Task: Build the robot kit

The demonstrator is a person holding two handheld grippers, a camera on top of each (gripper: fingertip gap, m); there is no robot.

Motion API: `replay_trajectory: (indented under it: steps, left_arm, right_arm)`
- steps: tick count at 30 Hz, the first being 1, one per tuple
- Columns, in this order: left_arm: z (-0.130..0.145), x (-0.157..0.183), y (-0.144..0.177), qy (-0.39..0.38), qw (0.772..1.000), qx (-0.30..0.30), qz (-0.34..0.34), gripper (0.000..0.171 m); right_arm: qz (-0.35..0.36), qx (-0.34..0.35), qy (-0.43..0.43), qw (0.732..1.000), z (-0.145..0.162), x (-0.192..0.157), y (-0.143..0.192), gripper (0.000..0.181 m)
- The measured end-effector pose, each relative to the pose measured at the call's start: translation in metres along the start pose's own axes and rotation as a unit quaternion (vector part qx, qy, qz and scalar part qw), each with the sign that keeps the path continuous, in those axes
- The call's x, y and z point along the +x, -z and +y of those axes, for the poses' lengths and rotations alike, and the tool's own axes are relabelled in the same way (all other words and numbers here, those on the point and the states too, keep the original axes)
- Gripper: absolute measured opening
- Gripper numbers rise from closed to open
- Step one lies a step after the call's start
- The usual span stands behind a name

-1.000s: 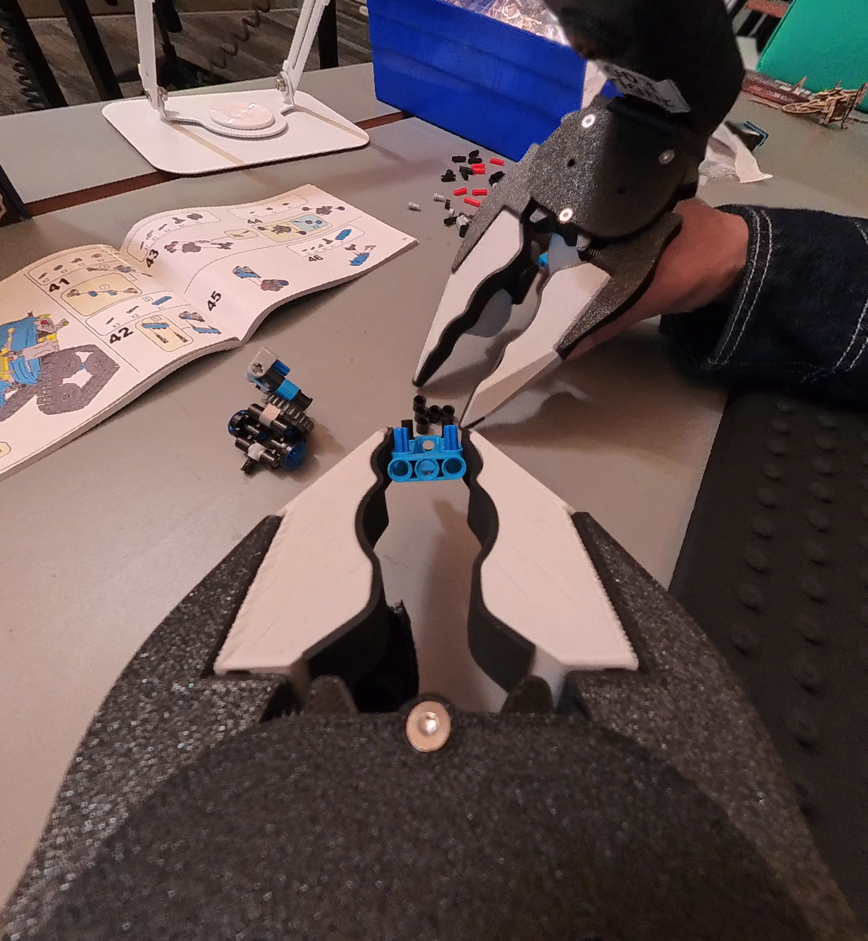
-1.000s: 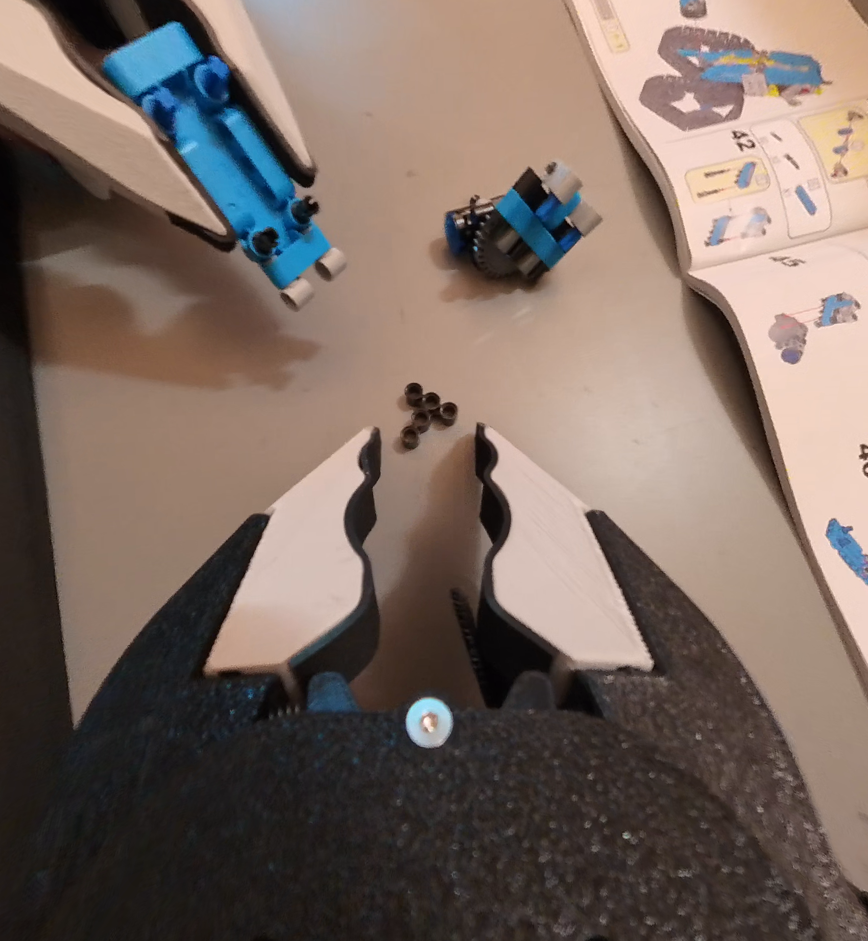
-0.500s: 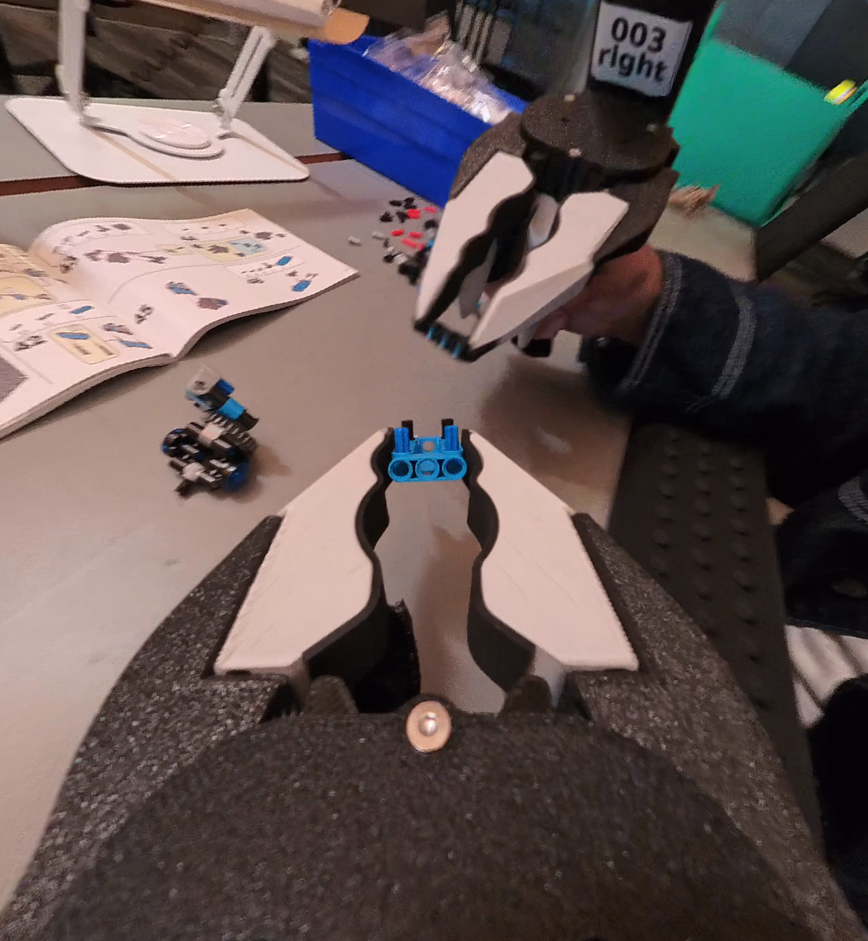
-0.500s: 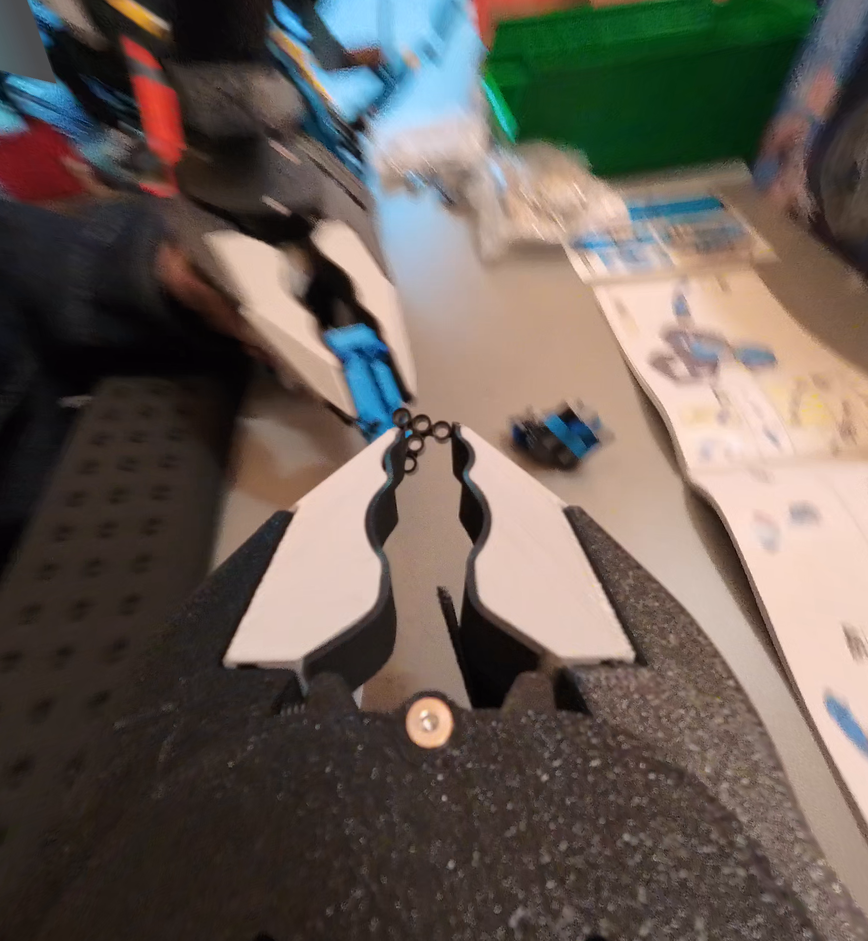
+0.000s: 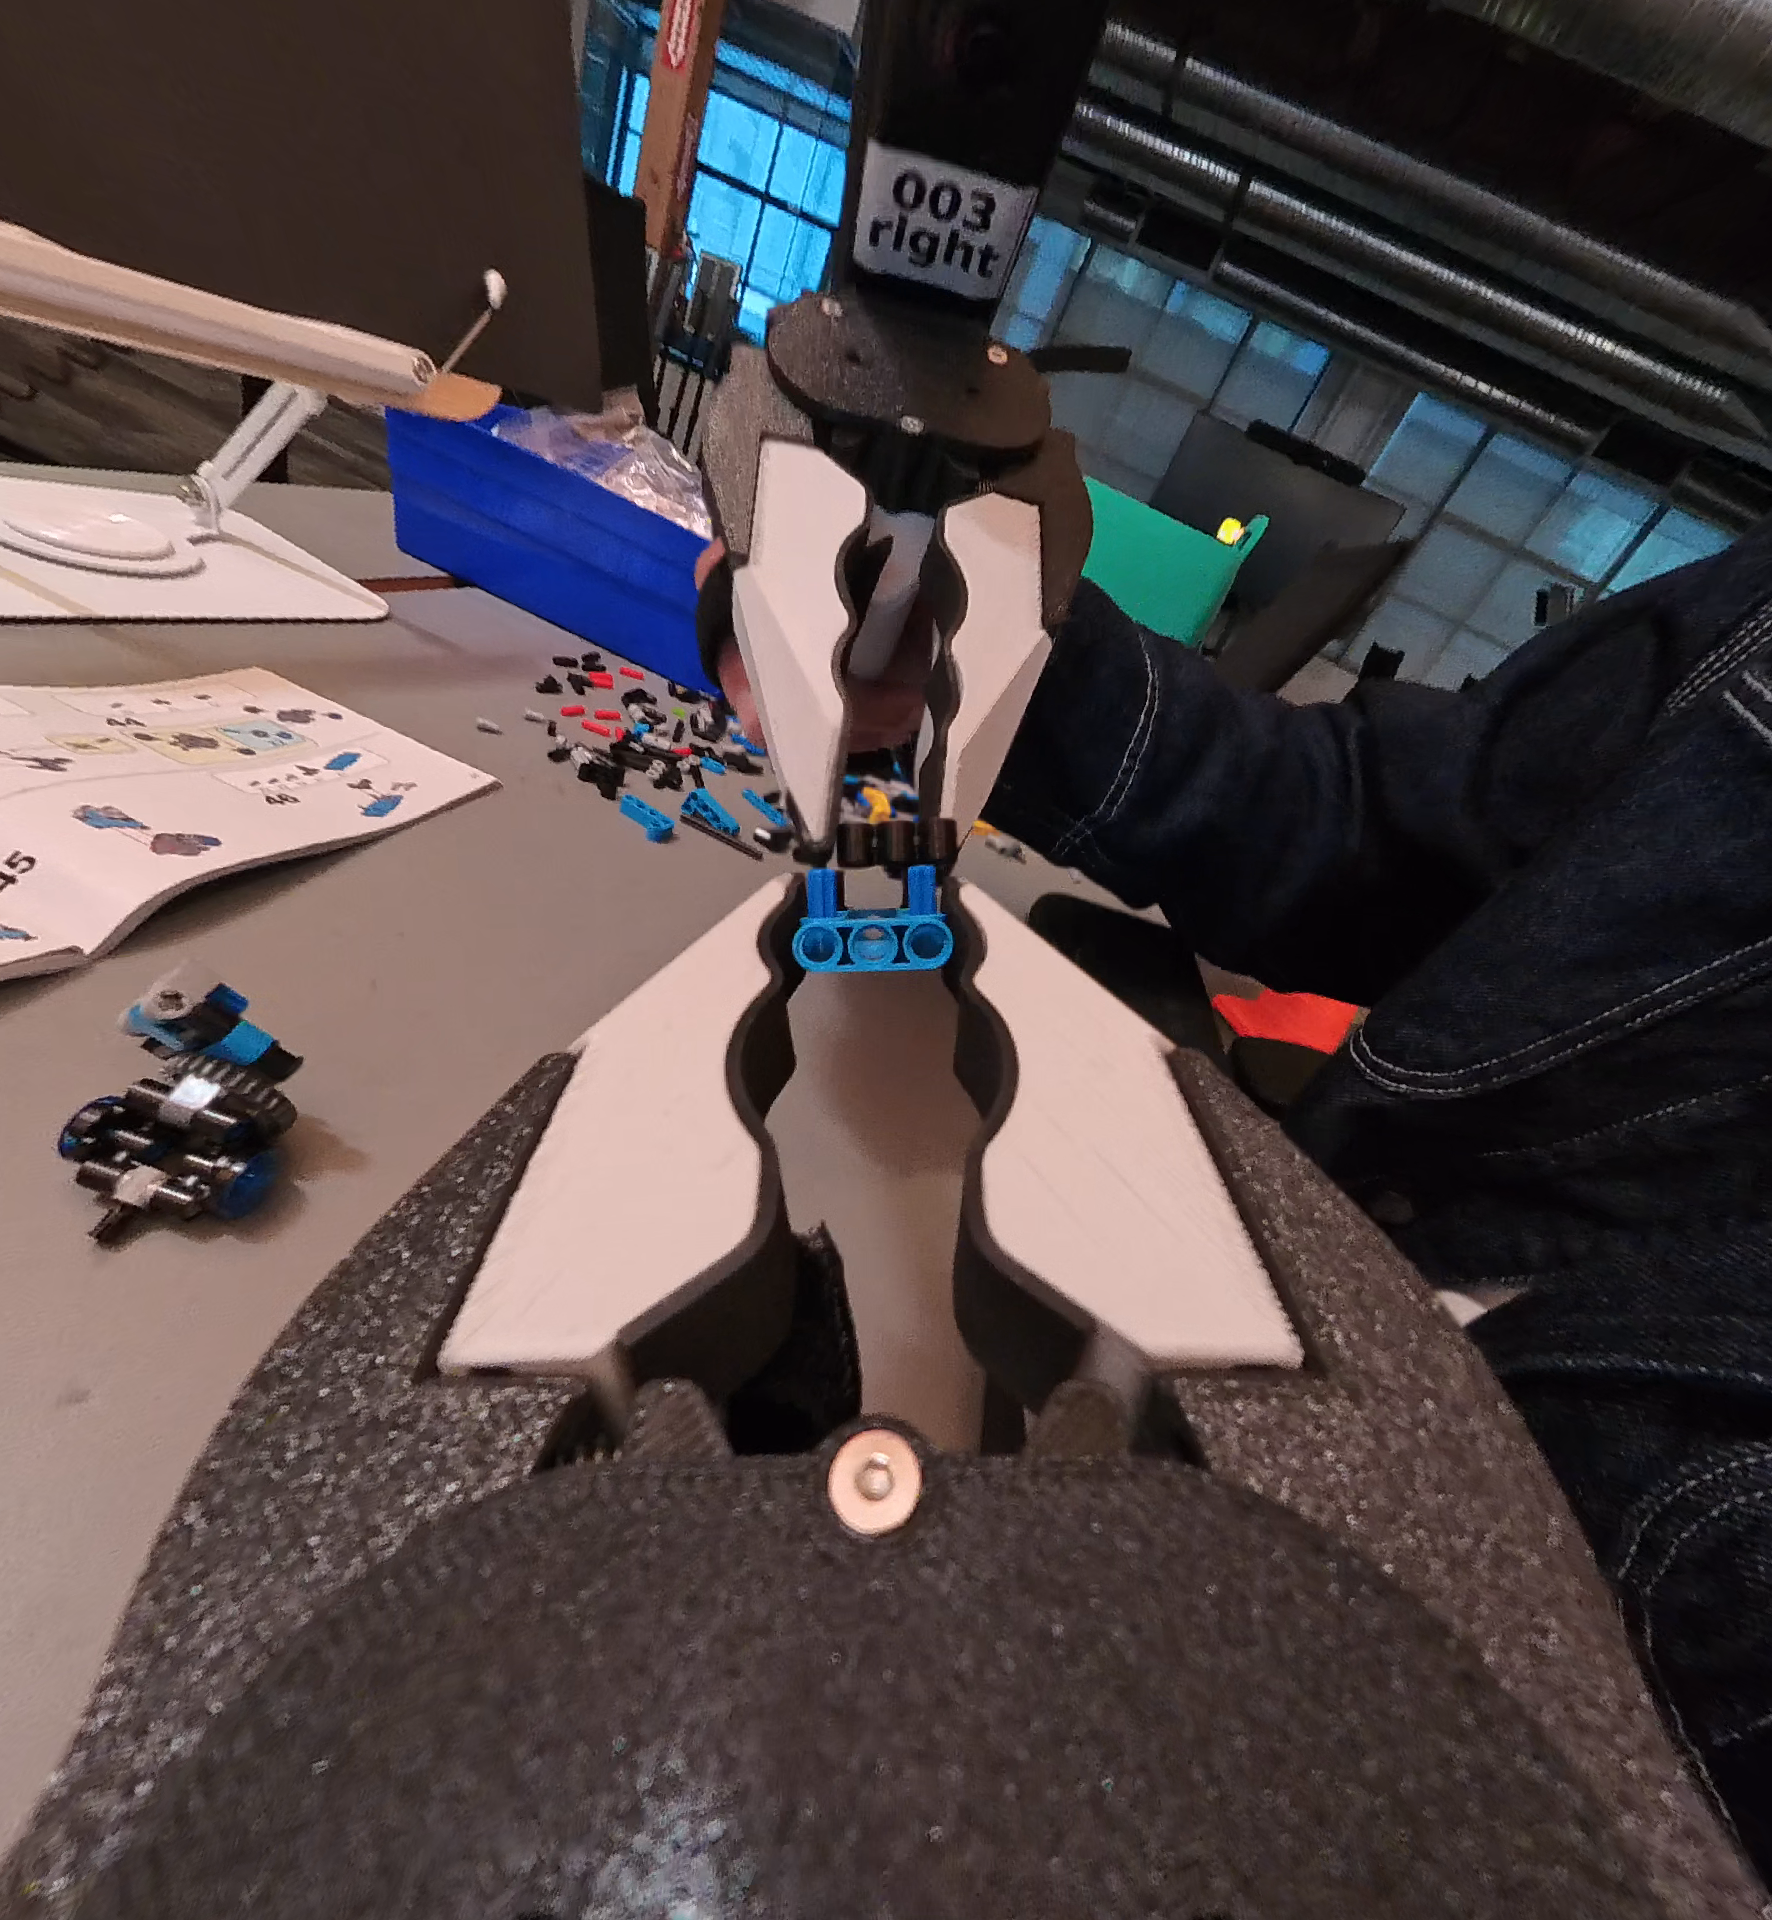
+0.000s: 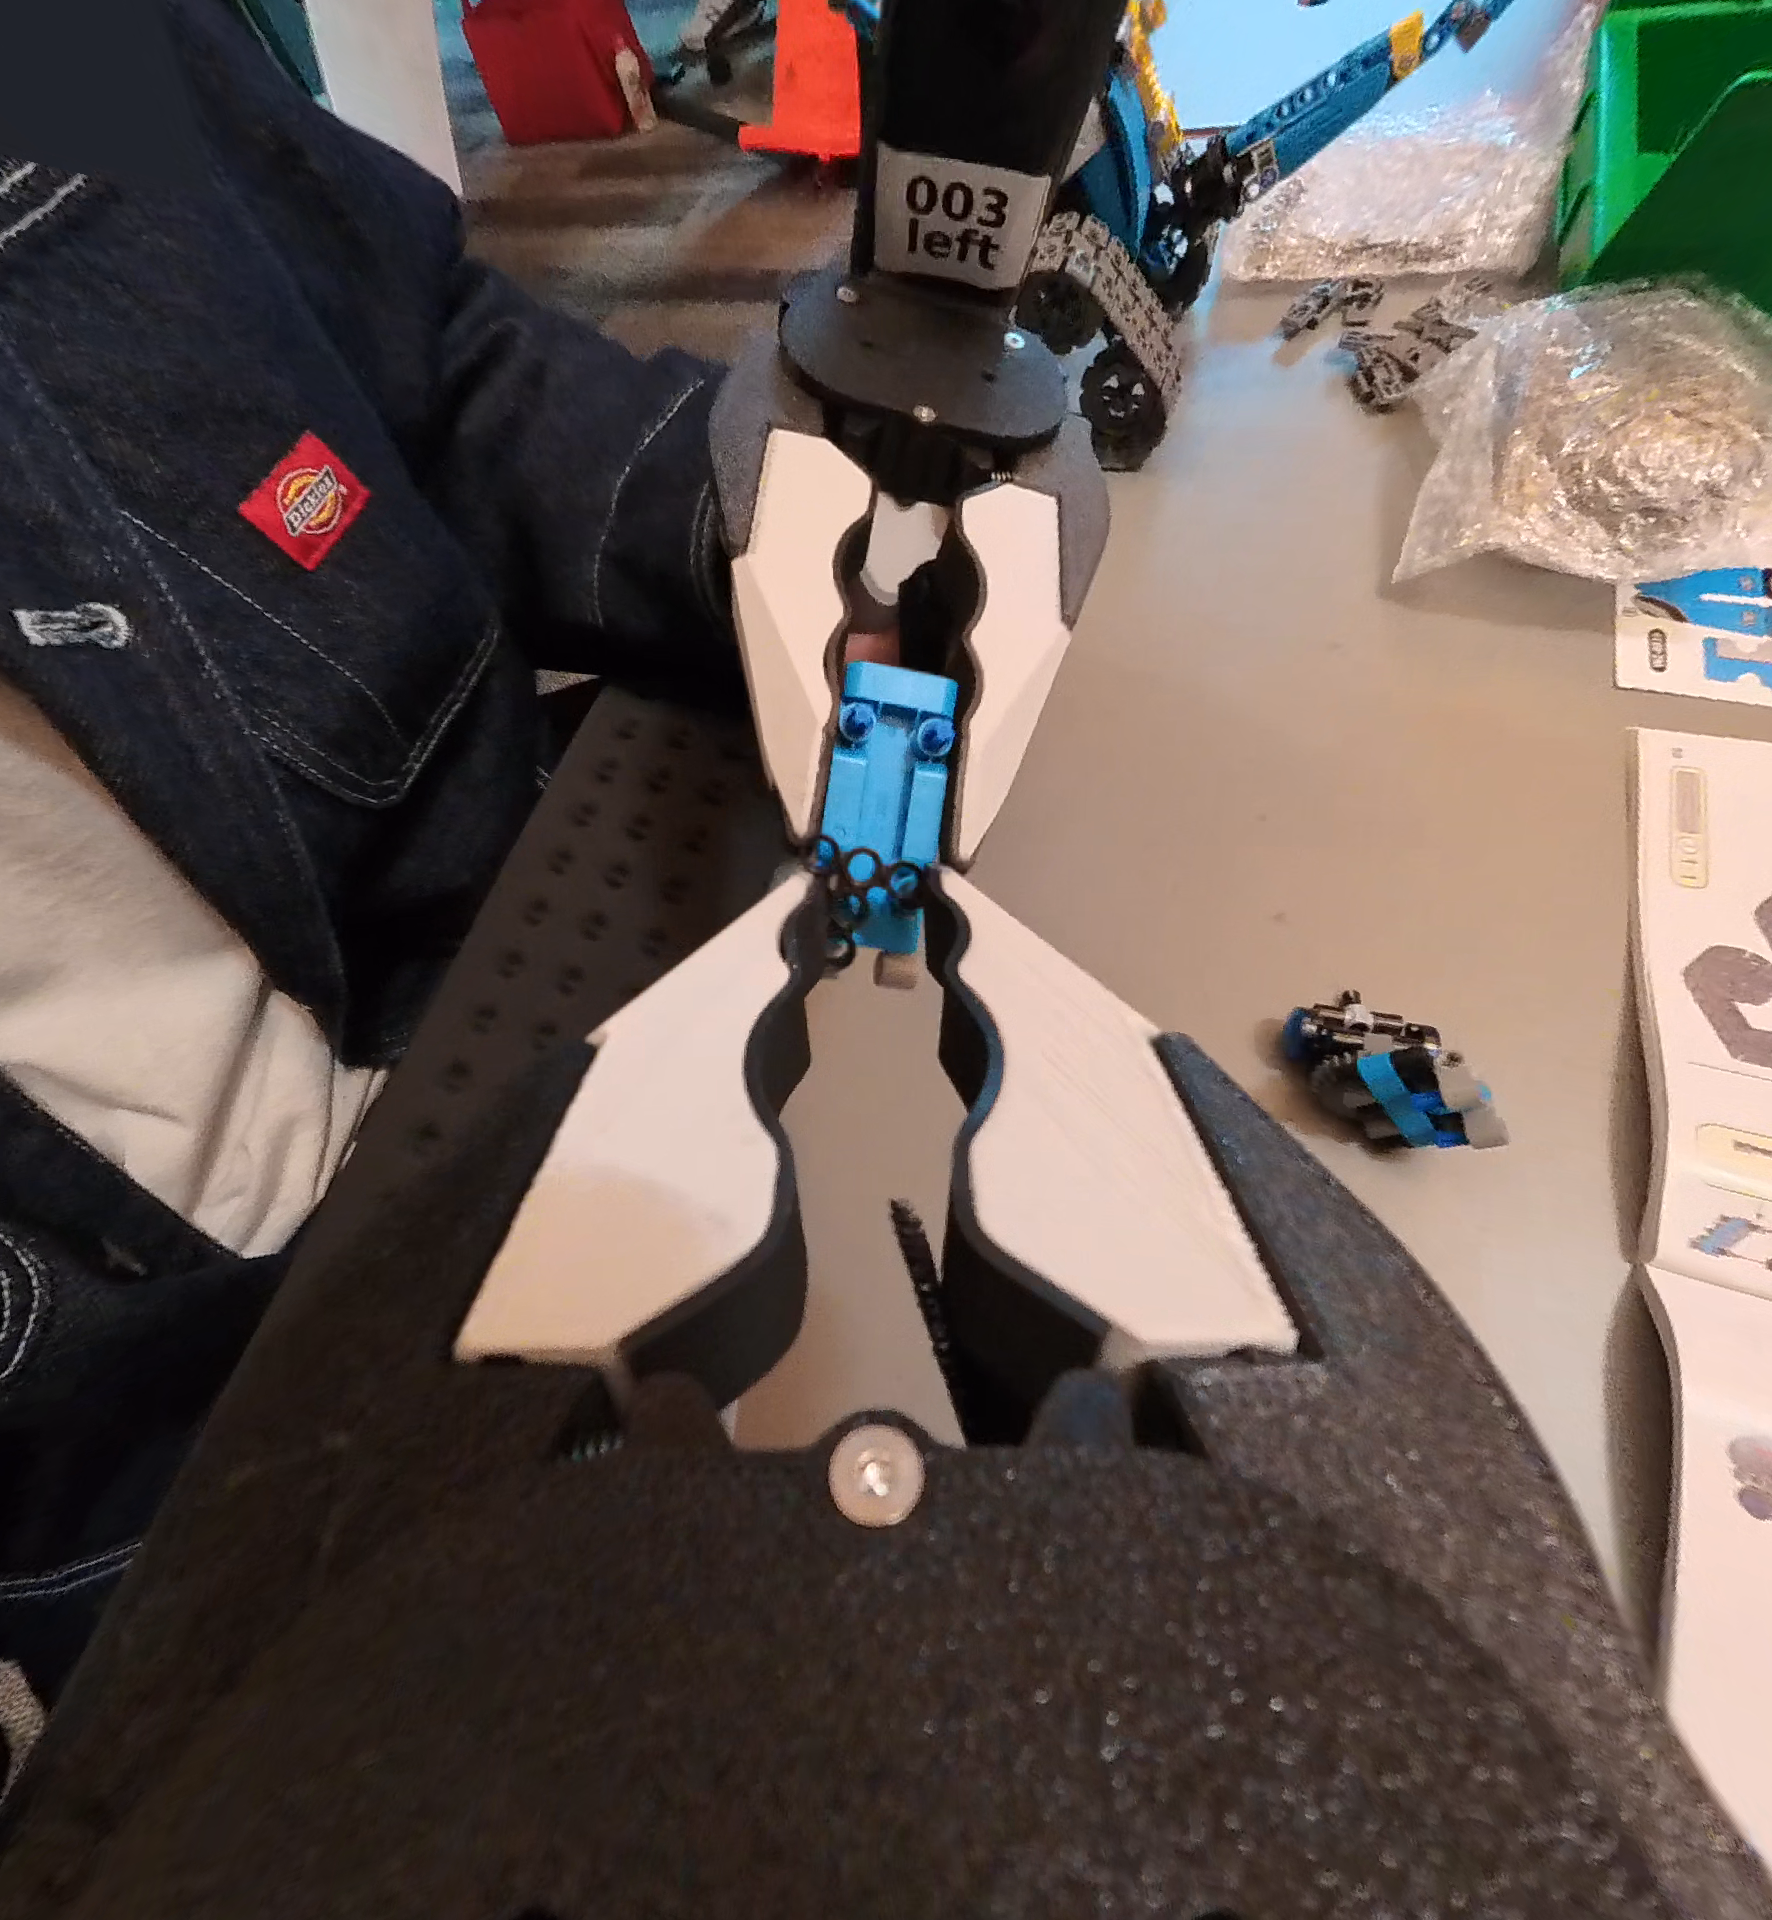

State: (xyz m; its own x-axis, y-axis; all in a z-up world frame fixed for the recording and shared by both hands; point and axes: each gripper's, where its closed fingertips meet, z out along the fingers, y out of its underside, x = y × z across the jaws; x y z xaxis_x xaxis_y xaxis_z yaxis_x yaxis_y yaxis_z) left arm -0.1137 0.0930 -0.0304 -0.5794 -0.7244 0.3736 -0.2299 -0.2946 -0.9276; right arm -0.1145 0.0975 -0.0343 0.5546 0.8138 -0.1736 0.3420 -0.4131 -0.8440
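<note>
The left tool (image 5: 871, 914) is clamped on a blue beam assembly (image 5: 871, 943), and its jaws pinch the assembly's sides near the tips. The assembly is held up off the grey table (image 5: 446, 987), with two blue pegs sticking out past the fingertips. The right tool (image 6: 866, 894) faces it tip to tip. Its jaws are closed on a small black connector made of joined rings (image 6: 861, 868). In the left wrist view that connector (image 5: 897, 840) sits right at the ends of the blue pegs. The pictures do not show whether it touches them or is pushed on at all. In the right wrist view the rings overlap the near end of the blue assembly (image 6: 887, 790), which supports close alignment but nothing more.

The other things are placed here relative to the blue assembly, as the left wrist view shows them:
- **Built module:** a small black-and-blue geared module (image 5: 181, 1122) lies on the table well to the left and lower down.
- **Instruction booklet:** it lies open (image 5: 165, 790) farther left.
- **Loose parts:** a scatter of black, red and blue parts (image 5: 643, 727) lies behind and to the left, in front of a blue bin (image 5: 539, 530).
- **Sleeve:** a dark denim sleeve (image 5: 1277, 790) reaches in from the right, behind the right tool.
- **Mat:** a black studded mat (image 6: 591, 883) lies below, at the table's near edge.
</note>
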Motion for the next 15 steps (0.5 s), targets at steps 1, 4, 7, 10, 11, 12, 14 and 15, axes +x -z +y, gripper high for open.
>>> replay_trajectory:
  steps: [1, 4, 7, 10, 11, 12, 14, 15]
  left_arm:
    - [-0.003, 0.000, 0.001, 0.003, 1.000, 0.008, 0.001, 0.025]
    - [-0.009, 0.001, 0.005, 0.015, 1.000, 0.025, 0.009, 0.025]
    - [-0.013, 0.003, 0.006, 0.022, 0.999, 0.036, 0.017, 0.025]
    - [-0.015, 0.001, 0.008, 0.026, 0.999, 0.042, 0.015, 0.025]
    - [-0.016, 0.001, 0.009, 0.028, 0.998, 0.046, 0.014, 0.025]
    - [-0.018, 0.000, 0.009, 0.028, 0.998, 0.051, 0.012, 0.025]
    - [-0.021, -0.002, 0.011, 0.035, 0.998, 0.060, 0.012, 0.025]
    - [-0.023, -0.002, 0.012, 0.040, 0.997, 0.065, 0.013, 0.025]
  right_arm:
    - [0.001, 0.000, 0.001, 1.000, -0.001, 0.001, 0.000, 0.018]
    - [-0.004, 0.009, -0.005, 1.000, -0.007, 0.002, 0.000, 0.018]
    - [-0.011, 0.001, -0.009, 1.000, -0.012, 0.001, 0.001, 0.018]
    - [-0.002, -0.039, -0.003, 0.999, -0.013, 0.003, 0.000, 0.018]
    - [0.001, -0.057, 0.002, 0.998, -0.014, 0.004, 0.000, 0.018]
    - [0.007, -0.072, 0.008, 0.997, -0.016, 0.005, 0.001, 0.018]
    - [0.012, -0.102, 0.019, 0.995, -0.020, 0.006, 0.003, 0.018]
    - [0.012, -0.111, 0.026, 0.993, -0.024, 0.005, 0.004, 0.018]
